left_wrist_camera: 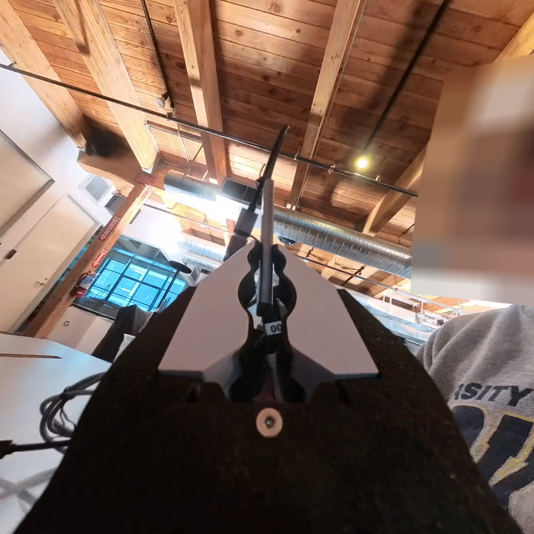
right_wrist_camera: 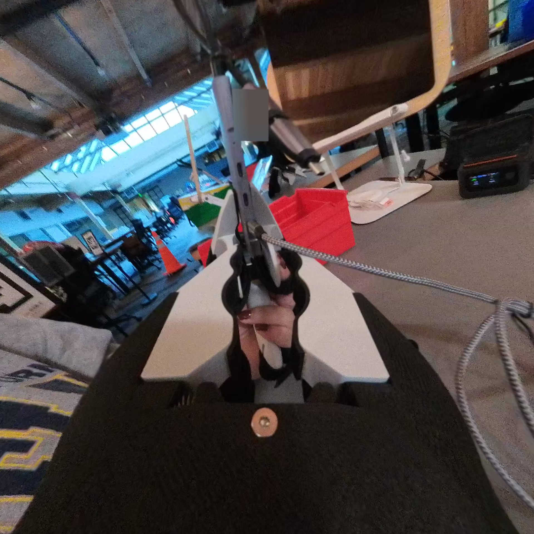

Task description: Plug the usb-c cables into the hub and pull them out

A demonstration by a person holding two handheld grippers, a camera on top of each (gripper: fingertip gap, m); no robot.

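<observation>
each gripper, left [left_wrist_camera: 267,254] and right [right_wrist_camera: 254,245], had a black speckled body with a round silver screw, pale grey wedge fingers [left_wrist_camera: 213,312] edged by scalloped black pads, and the person wore a grey lettered sweatshirt [left_wrist_camera: 476,384].

White tag [left_wrist_camera: 273,328] on cable, printed grey sweatshirt [left_wrist_camera: 474,384], red wall signs [left_wrist_camera: 109,229]

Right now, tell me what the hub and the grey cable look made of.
Hub: probably aluminium, a matte silver-grey shell with a soft, even sheen. Grey cable: braided fabric sleeve, shown by its woven grey-and-white pattern; its plug housing looks like dark metal, though that is uncertain.
</observation>
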